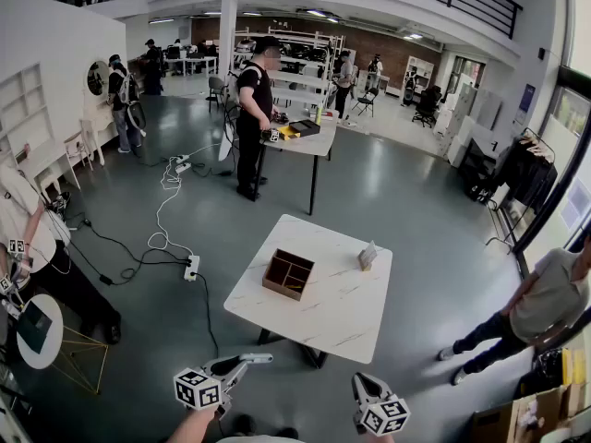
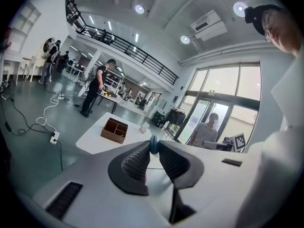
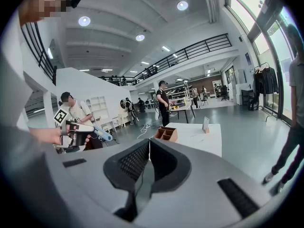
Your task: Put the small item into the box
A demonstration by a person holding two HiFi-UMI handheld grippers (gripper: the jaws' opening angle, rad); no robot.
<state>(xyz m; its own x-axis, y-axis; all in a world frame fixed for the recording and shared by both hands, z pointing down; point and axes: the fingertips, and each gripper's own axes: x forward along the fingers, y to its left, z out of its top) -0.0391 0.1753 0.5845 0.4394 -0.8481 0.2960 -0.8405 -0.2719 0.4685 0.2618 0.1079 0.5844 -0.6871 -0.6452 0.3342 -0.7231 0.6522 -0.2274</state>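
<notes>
A brown wooden box (image 1: 287, 274) with inner dividers stands on a white marble-look table (image 1: 342, 317), well ahead of both grippers. From the left gripper view the box (image 2: 114, 129) lies beyond the jaw tips. My left gripper (image 2: 153, 146) is shut on a small blue item (image 2: 154, 144) pinched at its tips. In the head view that gripper (image 1: 260, 359) hovers short of the table's near edge. My right gripper (image 3: 148, 142) is shut with nothing in it. It sits low at the right of the head view (image 1: 365, 388). The box (image 3: 165, 134) also shows in the right gripper view.
A small card stand (image 1: 367, 256) stands on the table's far right. A person (image 1: 545, 303) stands to the table's right, another (image 1: 28, 229) at the left by a round side table (image 1: 37, 330). Cables and a power strip (image 1: 191, 268) lie on the floor. A cardboard carton (image 1: 517, 418) sits bottom right.
</notes>
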